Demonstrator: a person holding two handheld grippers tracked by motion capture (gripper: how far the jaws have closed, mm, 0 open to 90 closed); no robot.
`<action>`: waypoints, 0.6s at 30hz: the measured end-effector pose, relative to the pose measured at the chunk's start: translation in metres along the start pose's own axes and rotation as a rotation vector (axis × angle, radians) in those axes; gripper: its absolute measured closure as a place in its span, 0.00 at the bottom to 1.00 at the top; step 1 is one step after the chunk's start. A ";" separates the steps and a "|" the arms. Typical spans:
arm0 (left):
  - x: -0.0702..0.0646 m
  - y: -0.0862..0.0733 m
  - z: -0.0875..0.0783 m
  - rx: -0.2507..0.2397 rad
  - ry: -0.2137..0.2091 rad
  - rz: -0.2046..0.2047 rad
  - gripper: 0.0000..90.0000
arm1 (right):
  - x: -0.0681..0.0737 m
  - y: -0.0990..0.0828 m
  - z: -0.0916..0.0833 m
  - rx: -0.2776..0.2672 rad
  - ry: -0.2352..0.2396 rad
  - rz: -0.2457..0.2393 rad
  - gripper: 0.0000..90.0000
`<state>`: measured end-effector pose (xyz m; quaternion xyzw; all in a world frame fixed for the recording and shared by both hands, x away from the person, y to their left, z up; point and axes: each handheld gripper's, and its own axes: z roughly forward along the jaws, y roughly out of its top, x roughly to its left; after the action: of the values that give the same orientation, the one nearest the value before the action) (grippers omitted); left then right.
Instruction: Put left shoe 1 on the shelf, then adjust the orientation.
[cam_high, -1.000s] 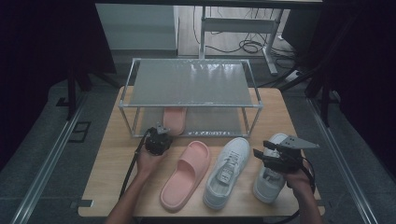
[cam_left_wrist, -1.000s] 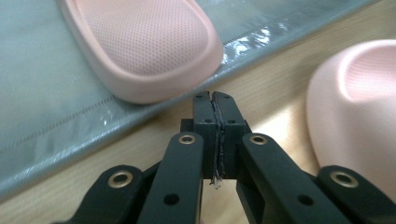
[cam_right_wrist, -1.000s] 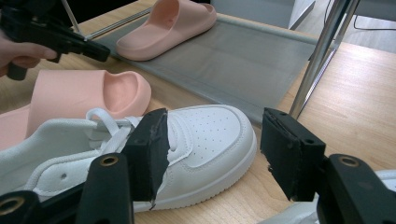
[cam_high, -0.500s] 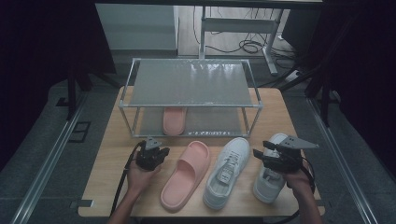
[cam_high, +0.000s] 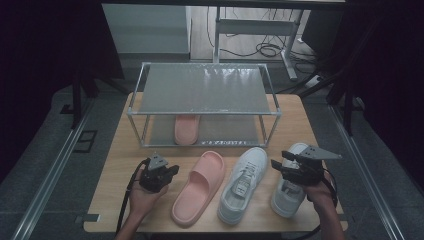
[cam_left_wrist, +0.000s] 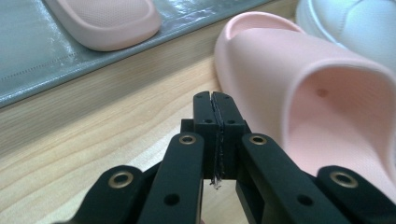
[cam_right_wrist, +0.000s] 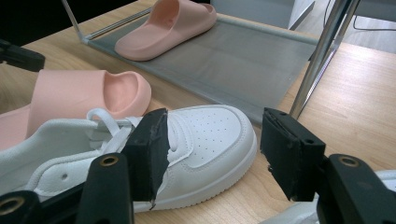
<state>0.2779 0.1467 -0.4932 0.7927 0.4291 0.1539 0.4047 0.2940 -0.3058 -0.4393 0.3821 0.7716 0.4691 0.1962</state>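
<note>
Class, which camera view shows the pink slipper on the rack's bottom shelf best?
The right gripper view: the shelf slipper lies whole and unobstructed. The left gripper view shows one rounded end. In the high view the top shelf covers part of it.

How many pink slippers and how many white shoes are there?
Pink rubber slide slippers: 2, one on the wooden table and one on the metal rack's lower grey shelf.
White lace-up sneakers: 2, one in the middle and one beneath the right hand-held gripper.
Total: 4 pieces of footwear.
</note>
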 end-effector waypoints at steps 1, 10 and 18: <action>-0.002 0.000 -0.003 -0.005 -0.006 0.001 0.99 | 0.000 0.000 0.000 0.000 0.000 -0.004 0.47; -0.024 0.001 -0.017 -0.019 -0.081 0.028 1.00 | -0.001 0.000 -0.002 -0.004 -0.004 0.000 0.47; -0.052 0.001 -0.022 -0.009 -0.172 0.070 0.99 | 0.002 0.001 0.000 0.000 0.000 -0.004 0.47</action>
<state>0.2349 0.1159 -0.4728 0.8155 0.3643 0.1012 0.4382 0.2929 -0.3039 -0.4383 0.3805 0.7723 0.4689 0.1973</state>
